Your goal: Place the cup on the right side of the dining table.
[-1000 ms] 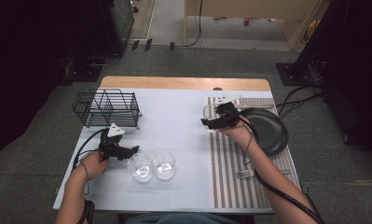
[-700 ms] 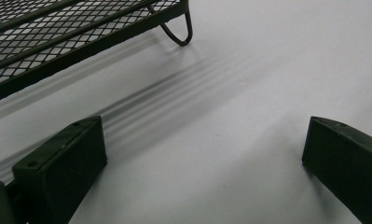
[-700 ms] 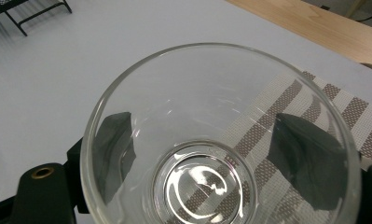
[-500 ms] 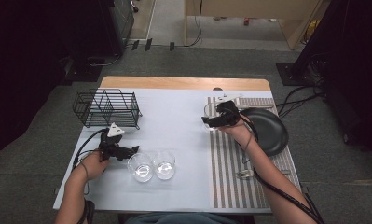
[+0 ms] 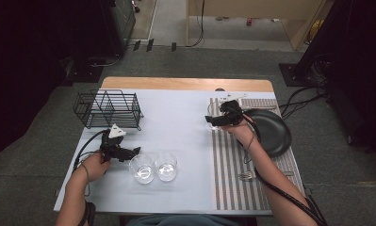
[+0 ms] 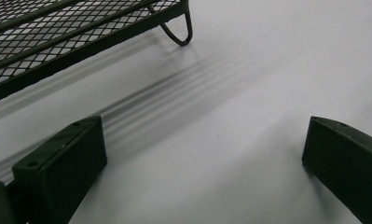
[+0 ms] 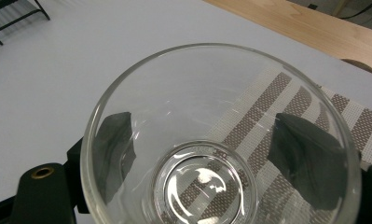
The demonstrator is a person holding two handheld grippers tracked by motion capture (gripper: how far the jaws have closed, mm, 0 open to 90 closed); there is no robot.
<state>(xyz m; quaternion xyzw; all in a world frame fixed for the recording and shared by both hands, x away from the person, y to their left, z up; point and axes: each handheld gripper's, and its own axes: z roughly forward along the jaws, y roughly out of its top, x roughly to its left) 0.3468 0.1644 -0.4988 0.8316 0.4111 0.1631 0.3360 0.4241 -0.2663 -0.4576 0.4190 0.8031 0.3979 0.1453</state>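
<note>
White tabletop, striped mat (image 5: 232,174) at its right. Right gripper (image 5: 213,119) pinches one glass (image 7: 211,140) at the mat's far left corner; left gripper (image 5: 134,151) rests spread, nothing between. Beside it two glasses (image 5: 153,166); beyond, one wire rack (image 5: 108,109), one black plate (image 5: 270,132), one fork (image 5: 245,176).

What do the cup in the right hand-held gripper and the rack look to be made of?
Cup: clear glass, glossy; the striped mat shows through its wall and base. Rack: apparently black-coated metal wire, matte; thin rods and mesh floor.
</note>
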